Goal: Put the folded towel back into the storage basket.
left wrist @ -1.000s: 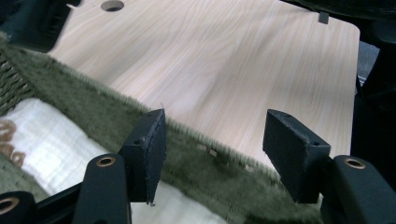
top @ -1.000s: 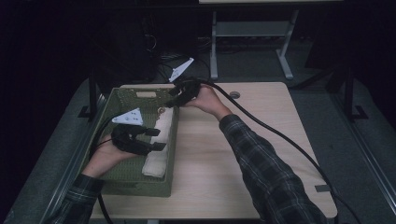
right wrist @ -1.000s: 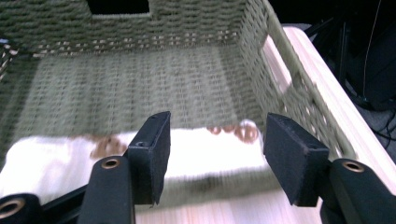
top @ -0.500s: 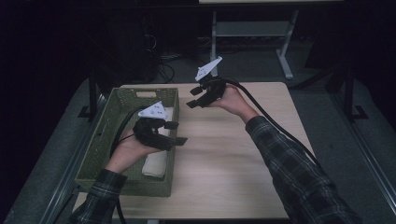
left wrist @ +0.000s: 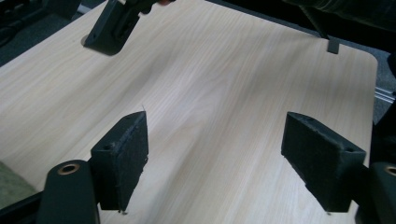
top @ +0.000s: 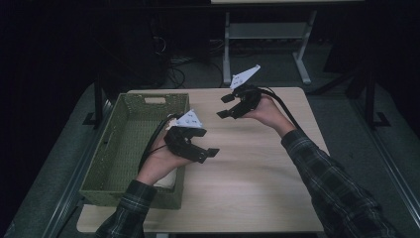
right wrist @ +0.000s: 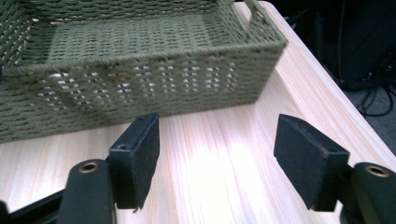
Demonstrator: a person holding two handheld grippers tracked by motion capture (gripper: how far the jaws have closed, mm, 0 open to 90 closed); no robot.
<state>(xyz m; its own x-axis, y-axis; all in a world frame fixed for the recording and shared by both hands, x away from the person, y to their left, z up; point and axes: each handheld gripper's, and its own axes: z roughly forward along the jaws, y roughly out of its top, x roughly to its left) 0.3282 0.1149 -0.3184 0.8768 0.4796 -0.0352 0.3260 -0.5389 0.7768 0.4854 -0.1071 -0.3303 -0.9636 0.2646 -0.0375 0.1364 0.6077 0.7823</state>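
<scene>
Both hand-held grippers, left and right, hang released and empty above the desk, jaws just opened, the pale roll lying in the basket; risk: the left forearm drags roll or basket.

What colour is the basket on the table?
Olive green, woven; the basket shows best in the right gripper view.
</scene>
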